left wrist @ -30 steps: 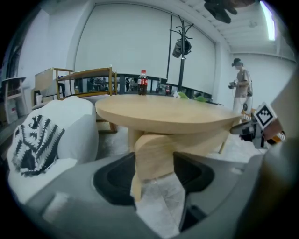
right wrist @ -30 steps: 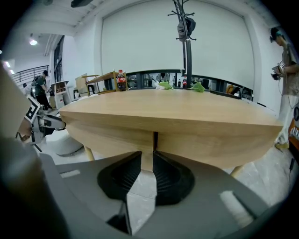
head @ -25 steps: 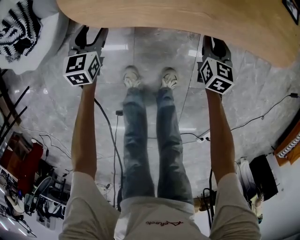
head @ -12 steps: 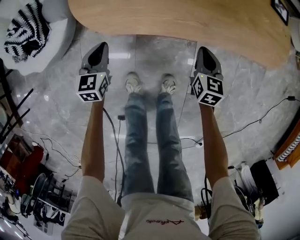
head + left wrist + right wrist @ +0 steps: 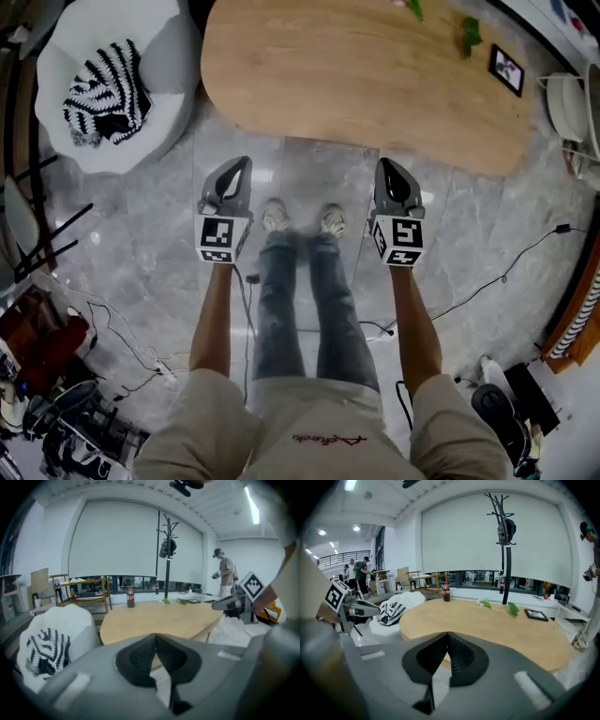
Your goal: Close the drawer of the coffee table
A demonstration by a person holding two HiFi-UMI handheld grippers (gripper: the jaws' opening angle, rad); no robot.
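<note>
Grey marble floor point(image 5: 141, 244), wooden coffee table point(image 5: 375, 75) ahead
Left gripper point(image 5: 243, 162) and right gripper point(image 5: 385, 162) closed, empty, off the table; unseen drawer might sit ajar

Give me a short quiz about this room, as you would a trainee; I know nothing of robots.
1. True or false: the left gripper and the right gripper are both shut and empty.
2. What lies on the white armchair? A) a striped cloth B) a book C) a cup
3. What drink stands on the wooden table?
Key: 1 true; 2 A; 3 a cola bottle.
</note>
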